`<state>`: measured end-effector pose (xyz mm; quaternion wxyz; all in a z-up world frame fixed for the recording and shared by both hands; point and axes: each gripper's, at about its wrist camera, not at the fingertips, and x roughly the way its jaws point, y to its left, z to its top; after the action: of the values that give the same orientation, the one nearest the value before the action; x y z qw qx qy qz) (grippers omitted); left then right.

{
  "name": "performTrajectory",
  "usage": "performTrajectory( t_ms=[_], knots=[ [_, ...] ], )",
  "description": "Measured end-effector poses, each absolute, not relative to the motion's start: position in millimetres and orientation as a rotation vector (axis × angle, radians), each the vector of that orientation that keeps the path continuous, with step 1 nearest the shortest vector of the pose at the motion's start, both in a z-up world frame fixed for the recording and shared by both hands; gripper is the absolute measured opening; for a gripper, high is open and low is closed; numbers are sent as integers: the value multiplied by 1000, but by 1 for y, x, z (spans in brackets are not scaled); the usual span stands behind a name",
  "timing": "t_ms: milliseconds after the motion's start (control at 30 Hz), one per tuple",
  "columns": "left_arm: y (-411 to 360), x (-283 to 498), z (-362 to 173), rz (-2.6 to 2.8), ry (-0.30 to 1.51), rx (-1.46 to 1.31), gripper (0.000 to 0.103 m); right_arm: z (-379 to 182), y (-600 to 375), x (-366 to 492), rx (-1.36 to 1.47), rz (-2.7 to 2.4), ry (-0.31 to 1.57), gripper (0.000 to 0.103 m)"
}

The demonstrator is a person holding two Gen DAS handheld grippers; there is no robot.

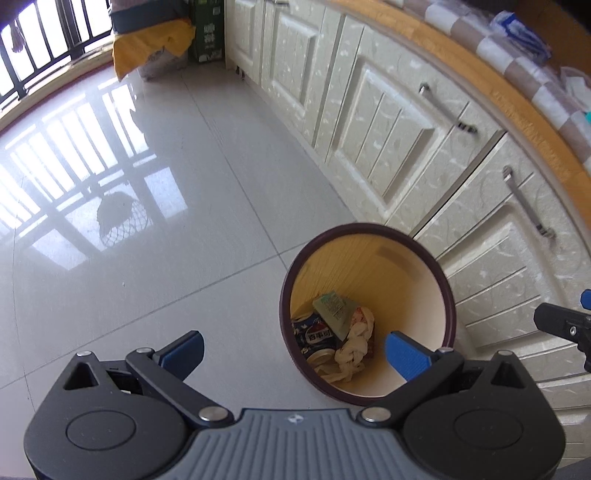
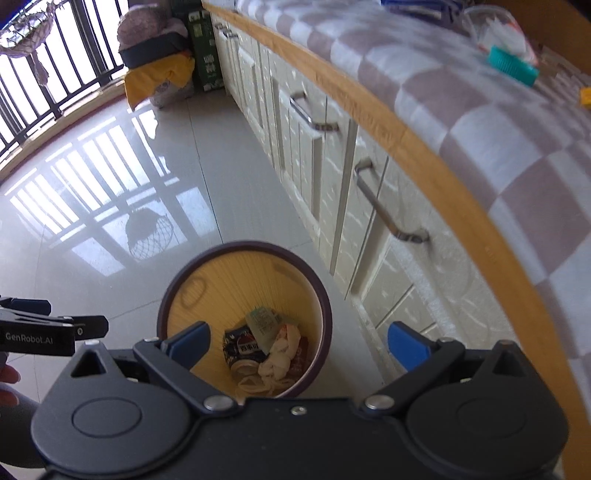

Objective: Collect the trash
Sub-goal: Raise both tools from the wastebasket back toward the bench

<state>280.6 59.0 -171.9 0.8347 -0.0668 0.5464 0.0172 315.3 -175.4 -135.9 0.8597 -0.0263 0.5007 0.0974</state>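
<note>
A round trash bin [image 1: 439,277] with a dark rim and wood-look inside stands on the floor by the cabinets; it also shows in the right wrist view [image 2: 207,269]. Inside lie a crushed Pepsi can [image 1: 314,334], a green wrapper [image 1: 334,308] and crumpled white tissue [image 1: 356,341]; the right wrist view shows the can [image 2: 242,341], wrapper [image 2: 262,321] and tissue [image 2: 282,356] too. My left gripper [image 1: 295,354] is open and empty above the bin's left edge. My right gripper [image 2: 299,349] is open and empty directly over the bin.
Cream cabinet doors [image 1: 369,140] with metal handles run along the right under a wooden-edged counter [image 2: 424,147] with a checked cloth. A teal brush [image 2: 513,66] lies on the cloth. A yellow sack [image 1: 151,48] and green box [image 1: 207,33] stand by the far railing.
</note>
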Motion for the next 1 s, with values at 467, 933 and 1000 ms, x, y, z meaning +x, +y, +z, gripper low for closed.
performTrajectory(
  t_ms=[467, 933, 1000],
  knots=[
    [44, 257, -88, 2, 884, -116, 103, -51, -203, 285, -4, 176, 765, 103],
    [6, 272, 2, -73, 514, -78, 103, 41, -264, 275, 59, 40, 350, 103],
    [-2, 276, 14, -73, 470, -80, 103, 52, -272, 278, 50, 7, 302, 103]
  ],
)
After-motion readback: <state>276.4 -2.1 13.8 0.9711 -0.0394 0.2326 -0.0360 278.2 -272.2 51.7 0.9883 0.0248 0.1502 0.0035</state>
